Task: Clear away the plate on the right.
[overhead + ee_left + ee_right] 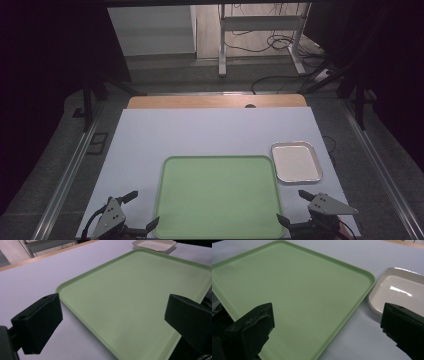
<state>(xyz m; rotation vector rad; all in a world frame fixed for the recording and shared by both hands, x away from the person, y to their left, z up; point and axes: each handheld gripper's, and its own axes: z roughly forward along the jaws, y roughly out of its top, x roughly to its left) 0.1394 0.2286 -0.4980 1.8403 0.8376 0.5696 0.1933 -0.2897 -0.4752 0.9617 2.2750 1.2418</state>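
tray: green tray [218, 196] lies flat on white table [200, 135], near edge, btwn both grippers.
handling: prob. light, stiff plastic, slick; grab by raised rim.
dish: small white dish [296, 162] just beside far-right corner.
left gripper [141, 211]: jaws apart, empty.
right gripper [291, 206]: jaws wide, empty.
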